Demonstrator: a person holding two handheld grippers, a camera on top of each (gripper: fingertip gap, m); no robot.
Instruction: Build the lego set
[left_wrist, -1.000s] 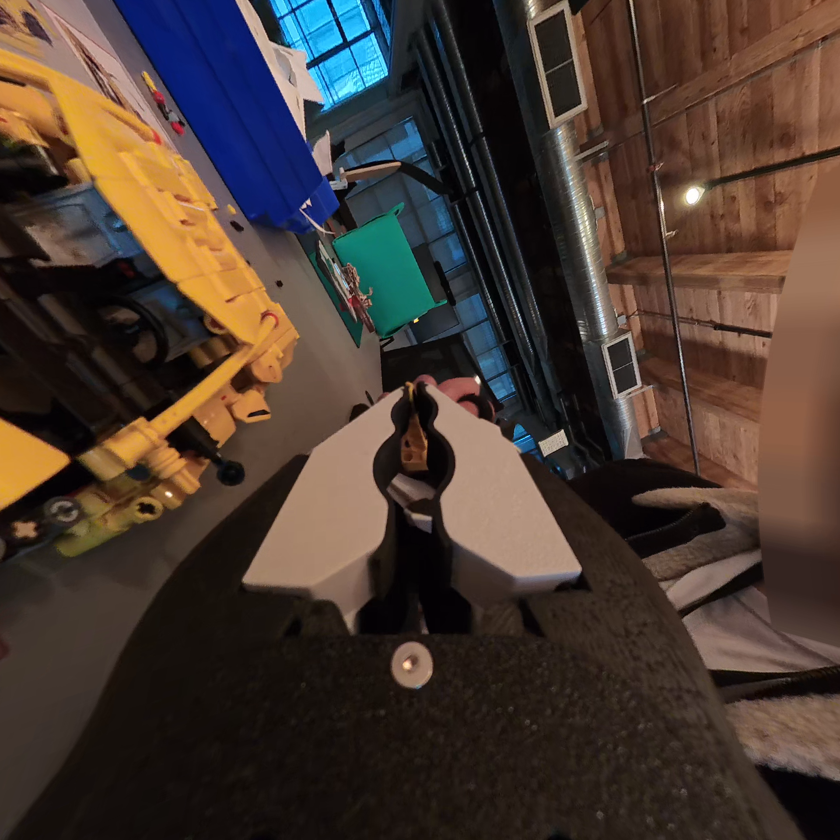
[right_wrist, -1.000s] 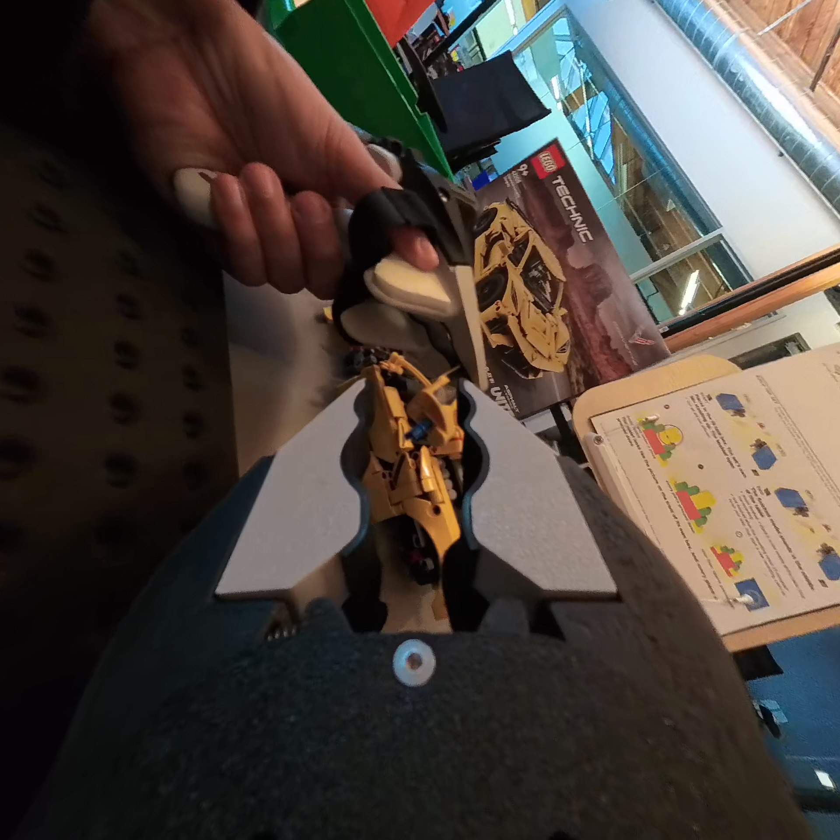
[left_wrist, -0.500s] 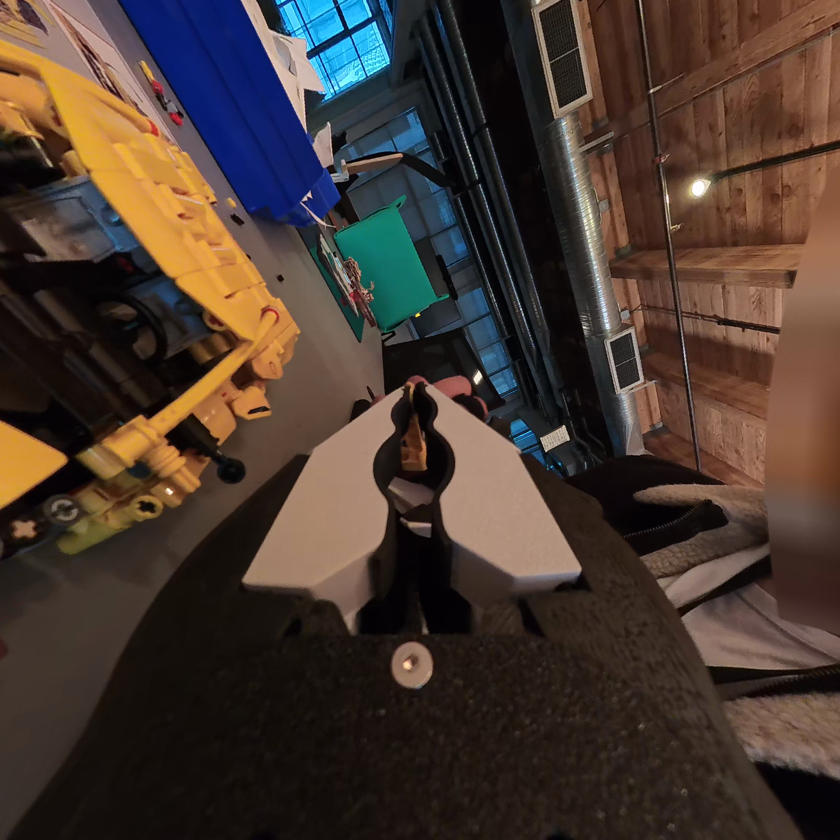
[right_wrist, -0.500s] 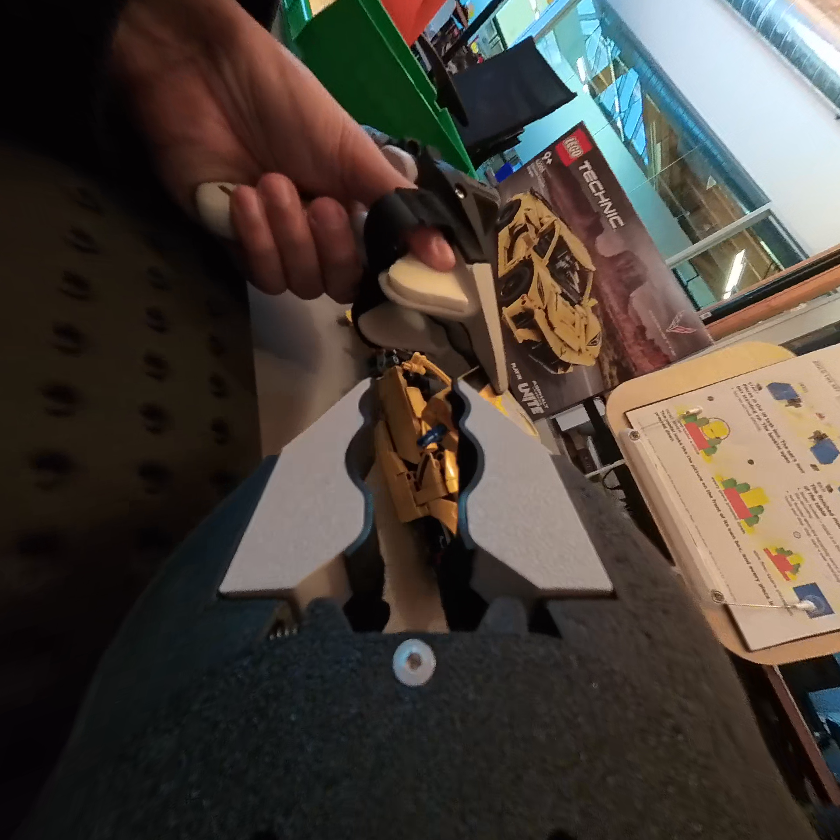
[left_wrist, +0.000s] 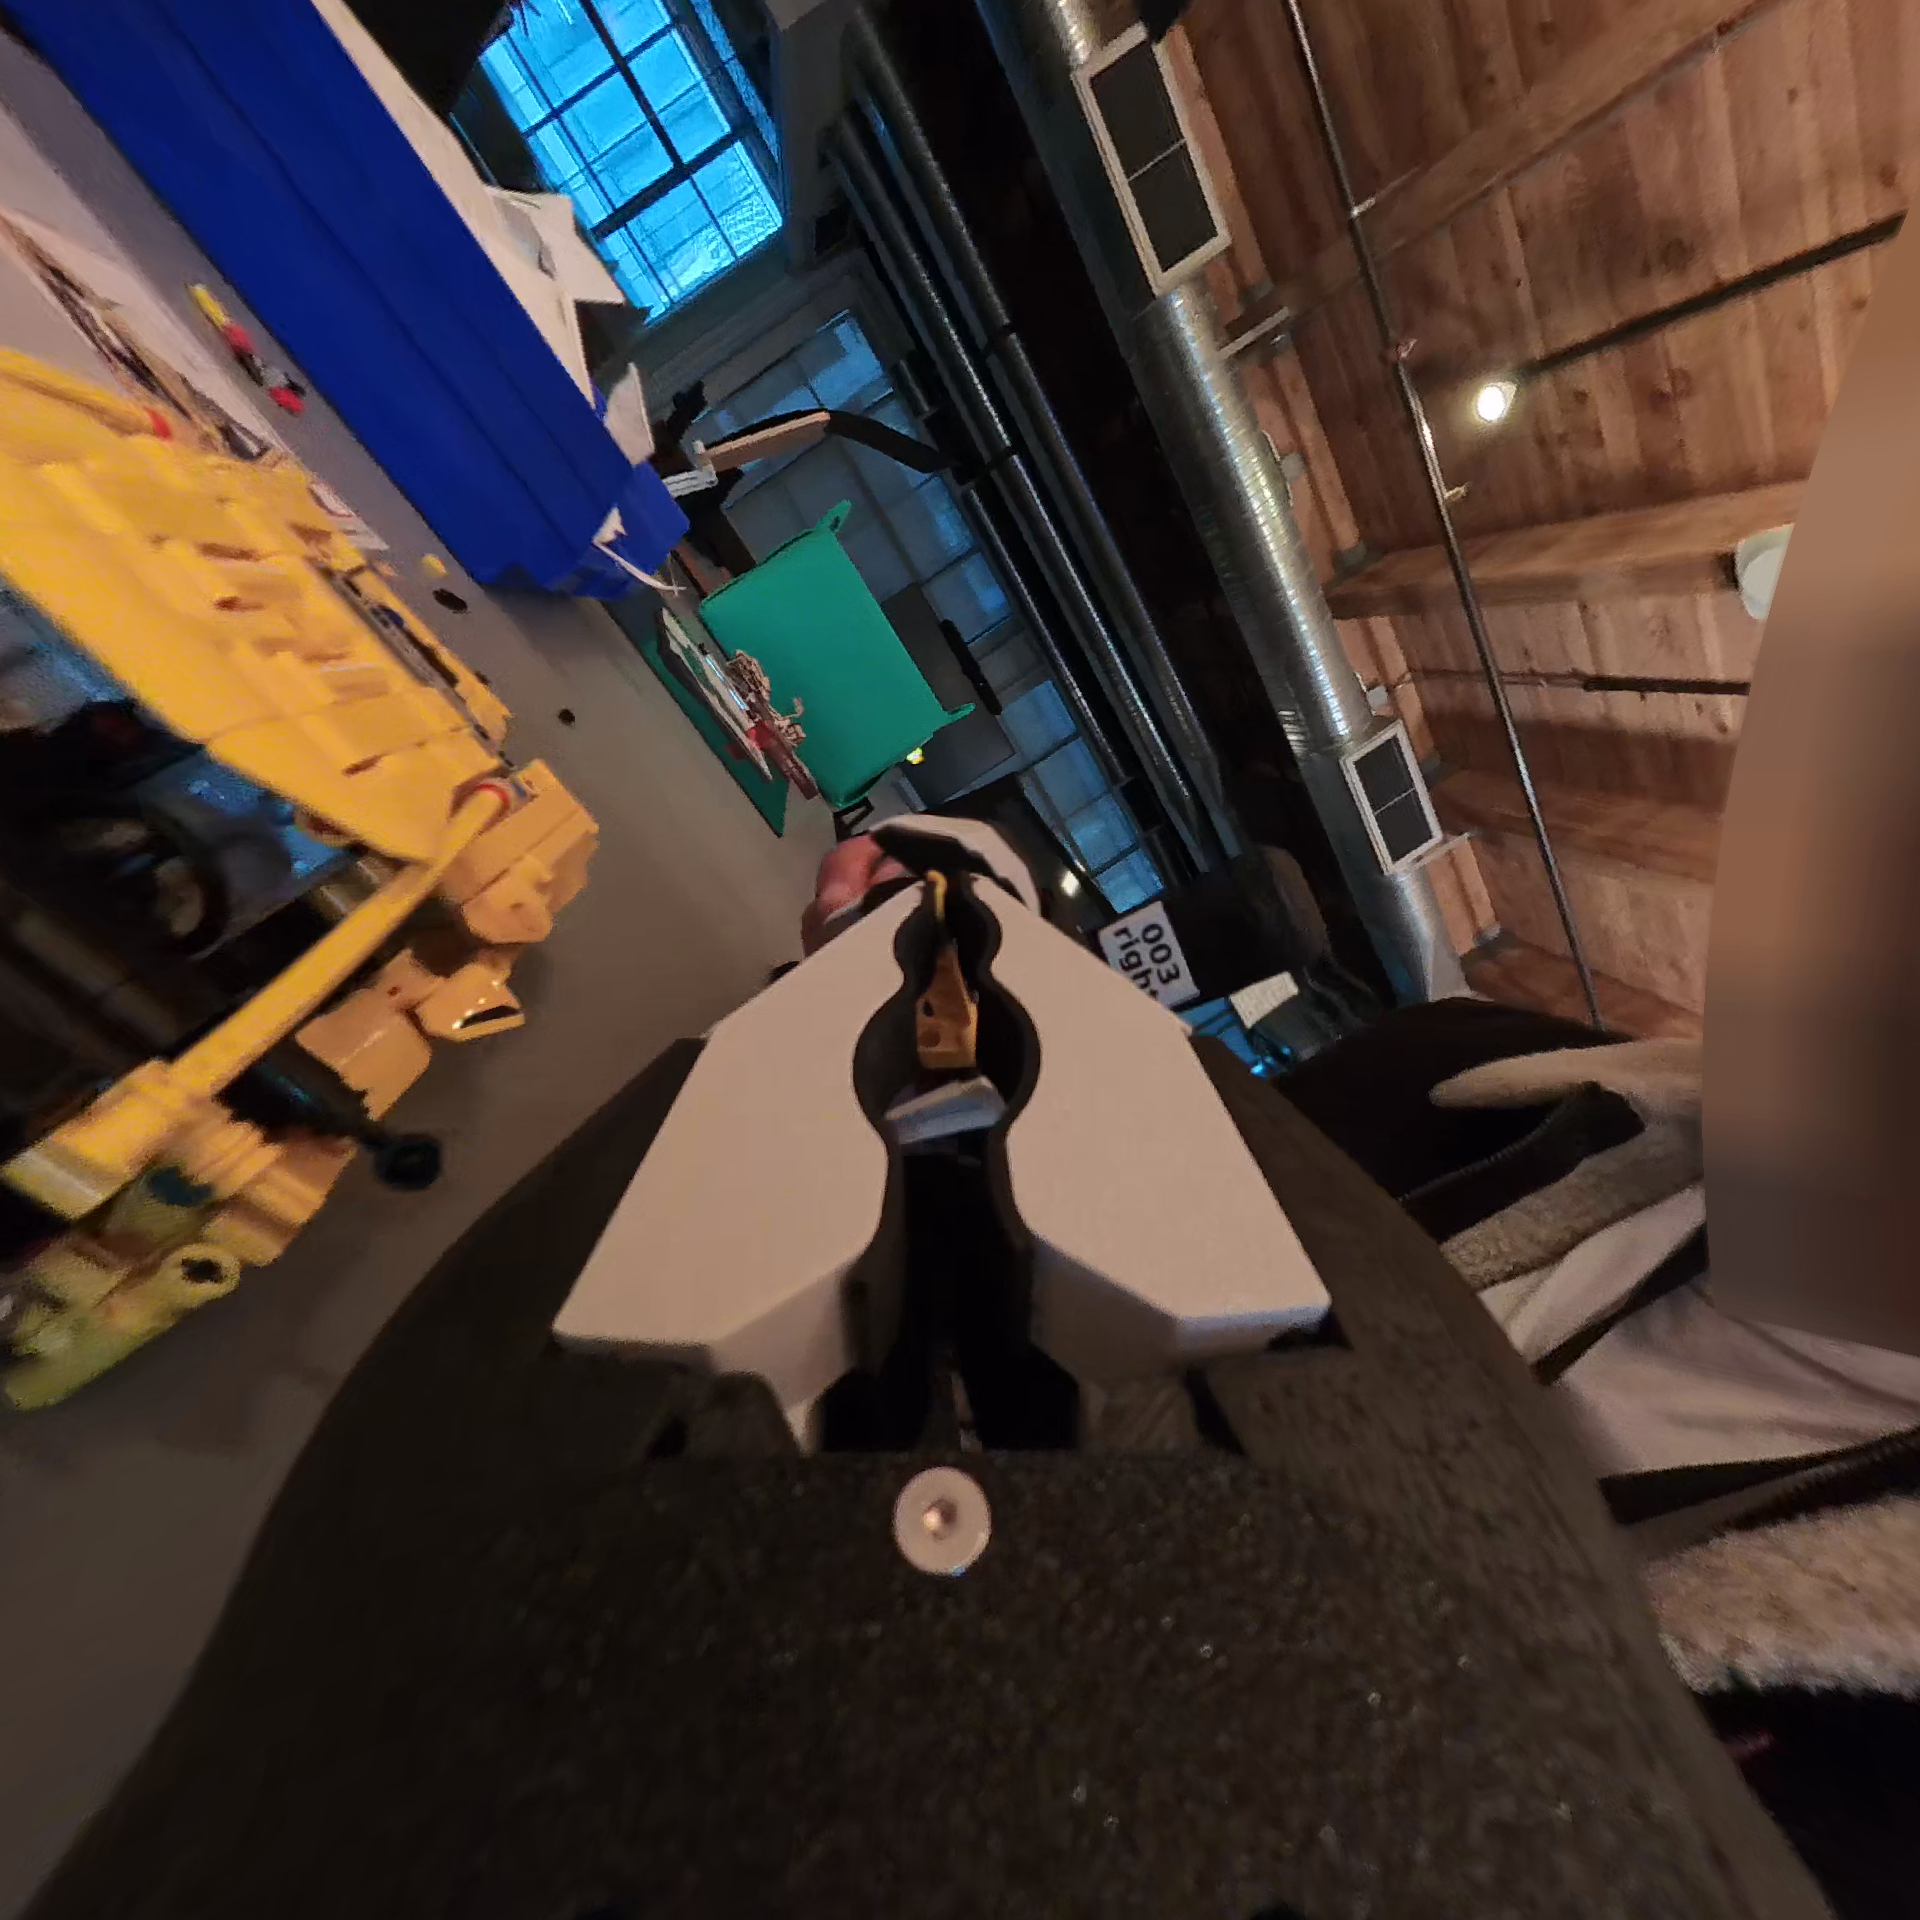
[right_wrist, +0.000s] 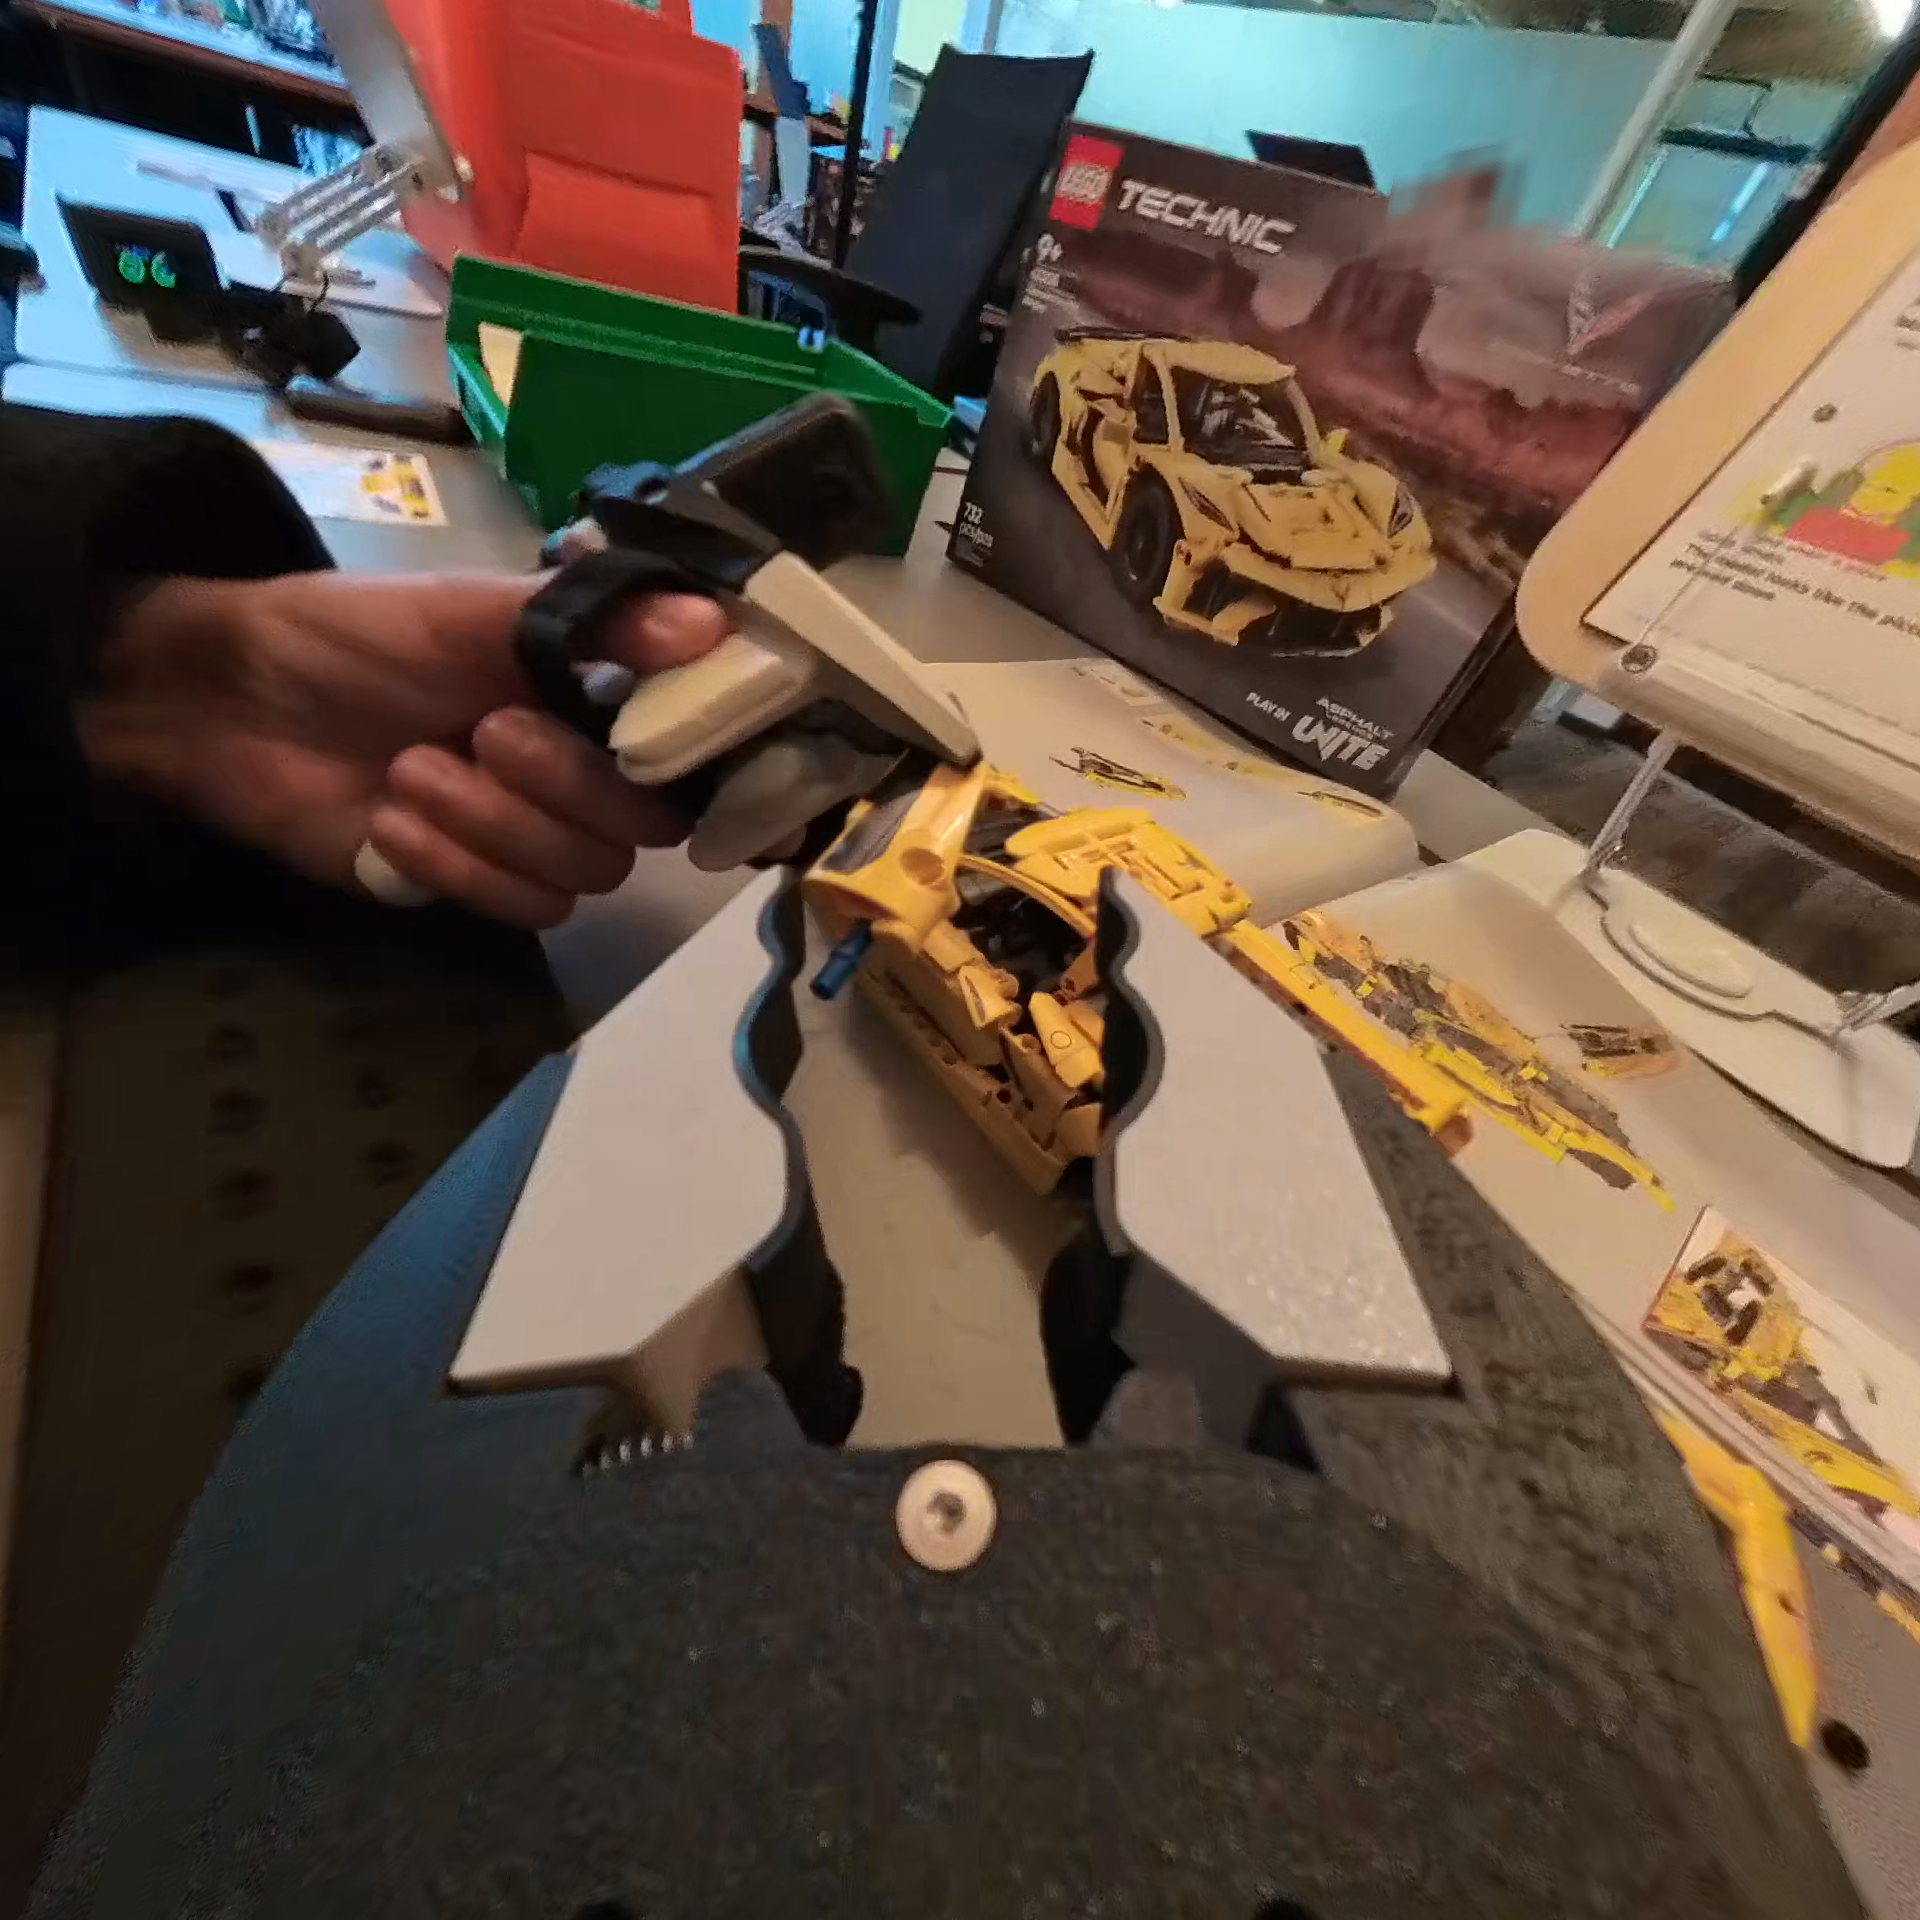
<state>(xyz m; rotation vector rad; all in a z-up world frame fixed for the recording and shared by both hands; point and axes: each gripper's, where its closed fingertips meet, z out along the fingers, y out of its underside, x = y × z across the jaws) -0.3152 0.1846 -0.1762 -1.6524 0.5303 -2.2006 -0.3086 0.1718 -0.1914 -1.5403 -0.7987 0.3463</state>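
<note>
Left claw (left_wrist: 940, 935) pinching a small tan piece (left_wrist: 943, 1013), tilted up off the worktop (left_wrist: 644, 790) | right claw (right_wrist: 945, 1049) spread, empty, car (right_wrist: 997, 966) just ahead between its fingers, long axis running near to far-left | left claw nearer (tips by car's far end, contact unclear)

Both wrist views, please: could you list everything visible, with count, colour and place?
Car model: one, yellow, on table, partly between right claw's fingers.
Small piece: one, yellow, clamped in left claw.
Set box: one, dark, behind model.
Bin: one, green, left of box.
Bin: one, blue, far on table.
Instruction sheets: several, right of model.
Hand: one, holding left claw.
Left claw: shut.
Right claw: open.
</note>
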